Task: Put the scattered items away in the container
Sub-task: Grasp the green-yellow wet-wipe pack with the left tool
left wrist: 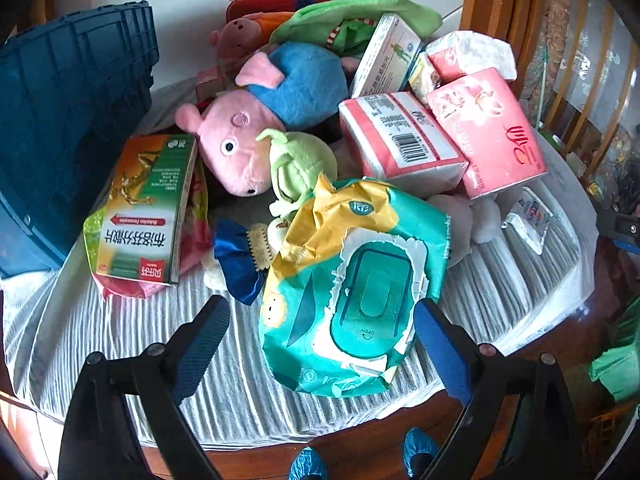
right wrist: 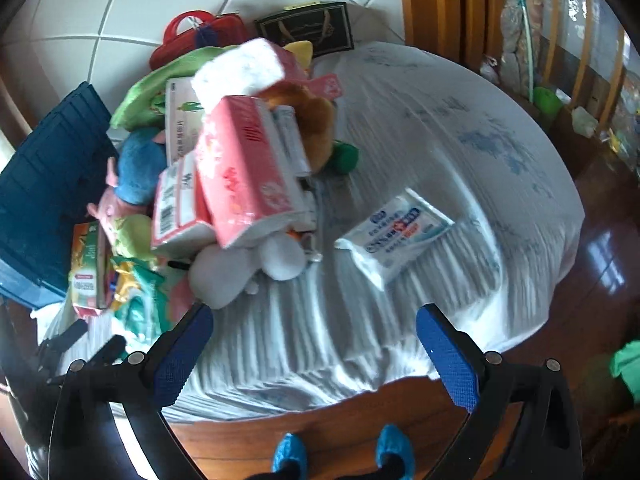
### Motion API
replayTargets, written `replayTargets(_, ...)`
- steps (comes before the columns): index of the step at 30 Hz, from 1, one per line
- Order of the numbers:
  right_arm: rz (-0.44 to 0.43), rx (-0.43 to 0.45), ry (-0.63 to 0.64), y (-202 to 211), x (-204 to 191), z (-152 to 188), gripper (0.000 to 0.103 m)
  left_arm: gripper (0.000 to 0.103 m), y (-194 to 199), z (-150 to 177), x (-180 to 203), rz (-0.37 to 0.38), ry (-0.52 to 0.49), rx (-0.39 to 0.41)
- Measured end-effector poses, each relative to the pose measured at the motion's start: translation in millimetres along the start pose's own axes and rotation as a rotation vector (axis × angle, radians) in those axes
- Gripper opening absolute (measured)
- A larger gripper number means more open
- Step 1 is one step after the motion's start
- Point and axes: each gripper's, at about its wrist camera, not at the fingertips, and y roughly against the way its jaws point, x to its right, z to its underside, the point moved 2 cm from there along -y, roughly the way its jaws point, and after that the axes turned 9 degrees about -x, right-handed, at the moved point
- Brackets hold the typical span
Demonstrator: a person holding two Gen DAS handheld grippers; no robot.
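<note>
While your left gripper [left wrist: 320, 344] hangs wide open around one green wipes pack [left wrist: 352, 292] at lower centre, your right gripper [right wrist: 316, 352] gapes empty. One blue crate [left wrist: 68, 120] stands upper left; two pink tissue packs [left wrist: 404, 140] lie upper right, one white pouch [right wrist: 396, 236] centre-right.

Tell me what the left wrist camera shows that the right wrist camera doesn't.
Only the left wrist view shows the teal lid on the wet wipes pack, lying between the open left gripper fingers. Only the right wrist view shows the dark box at the far edge and the white-and-blue packet in full, ahead of the open right gripper. Both show the blue crate, pink pig plush and pink tissue packs.
</note>
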Motion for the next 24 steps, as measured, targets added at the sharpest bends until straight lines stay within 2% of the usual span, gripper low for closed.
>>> replayTargets(2, 0.01, -0.022, -0.002, -16.9, 29.2, -4.1, 0.103, 0.094, -12.7, 4.1, 3.3, -0.025, 0.064, -0.005)
replayTargets(4, -0.004, -0.049, 0.016, -33.7, 51.6, -11.6, 0.103, 0.103, -21.2, 7.8, 8.2, -0.056, 0.13, 0.007)
replayTargets(7, -0.011, -0.081, 0.092, -52.2, 73.2, -27.0, 0.103, 0.103, -25.2, 9.7, 19.4, -0.087, 0.184, 0.041)
replayTargets(11, -0.033, -0.107, 0.172, -63.6, 92.2, -42.9, 0.103, 0.103, -19.8, 17.1, 35.6, -0.142, 0.23, 0.034)
replayTargets(14, -0.066, -0.136, 0.201, -68.7, 99.2, -45.5, 0.103, 0.103, -15.4, 20.5, 49.1, -0.191, 0.217, 0.02)
replayTargets(16, -0.09, -0.15, 0.205, -71.4, 101.9, -45.1, 0.103, 0.103, -27.7, 12.6, 53.4, -0.223, 0.203, -0.012)
replayTargets(18, -0.101, -0.154, 0.217, -75.3, 101.6, -43.8, 0.103, 0.103, -40.0, 7.3, 52.4, -0.221, 0.22, -0.025)
replayTargets(20, -0.091, -0.155, 0.224, -80.2, 102.3, -42.3, 0.103, 0.086, -47.9, 5.2, 55.5, -0.206, 0.239, -0.032)
replayTargets(21, -0.084, -0.159, 0.222, -82.1, 103.7, -41.5, 0.103, 0.072, -46.1, 5.7, 59.8, -0.193, 0.25, -0.024)
replayTargets(22, -0.081, -0.162, 0.214, -82.7, 105.5, -40.4, 0.103, 0.049, -43.4, 6.6, 65.7, -0.167, 0.255, -0.023)
replayTargets(23, -0.09, -0.161, 0.209, -81.9, 106.6, -38.4, 0.103, 0.039, -41.2, 8.0, 72.2, -0.143, 0.258, -0.029)
replayTargets(24, -0.101, -0.158, 0.211, -80.7, 107.9, -38.2, 0.103, 0.039, -38.1, 9.8, 78.9, -0.134, 0.267, -0.032)
